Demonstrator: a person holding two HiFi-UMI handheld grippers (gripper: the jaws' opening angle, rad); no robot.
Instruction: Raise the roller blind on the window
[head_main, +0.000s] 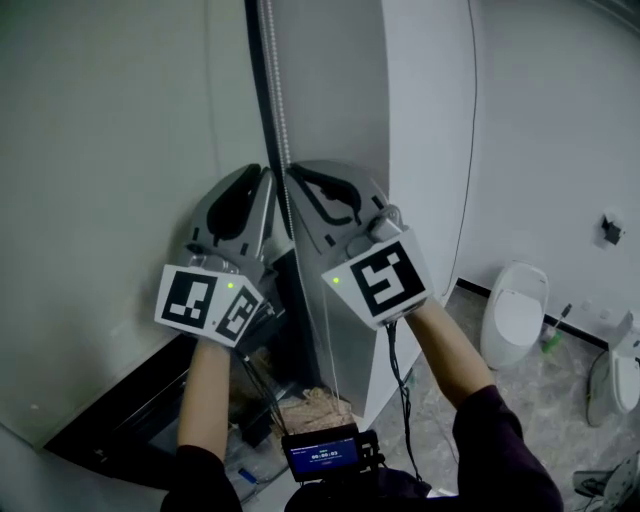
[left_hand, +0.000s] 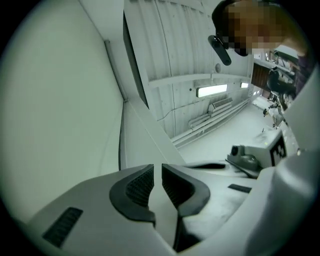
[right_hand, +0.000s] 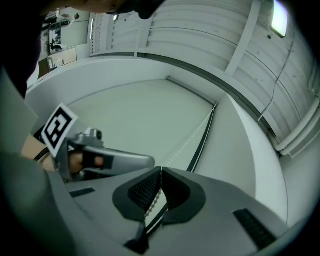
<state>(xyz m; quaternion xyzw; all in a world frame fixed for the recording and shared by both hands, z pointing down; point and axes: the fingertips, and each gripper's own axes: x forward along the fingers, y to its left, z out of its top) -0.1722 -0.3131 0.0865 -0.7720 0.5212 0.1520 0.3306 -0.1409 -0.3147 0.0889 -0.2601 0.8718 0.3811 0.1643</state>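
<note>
Only right tongs' (right_hand: 159, 186) marker (head_main: 385, 283), unreadable screen (head_main: 322, 455).

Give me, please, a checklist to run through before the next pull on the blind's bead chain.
1. Grip of the right gripper on the bead chain: ok, jaws clamped on it.
2. Readiness of the left gripper to regrip: not ok, jaws together with nothing between them.
3. Bead chain running straight above the right gripper: ok.
4. Both grippers close beside the bead chain in the head view: ok.
5. Height of the roller blind: not ok, its fabric hangs far down.
</note>
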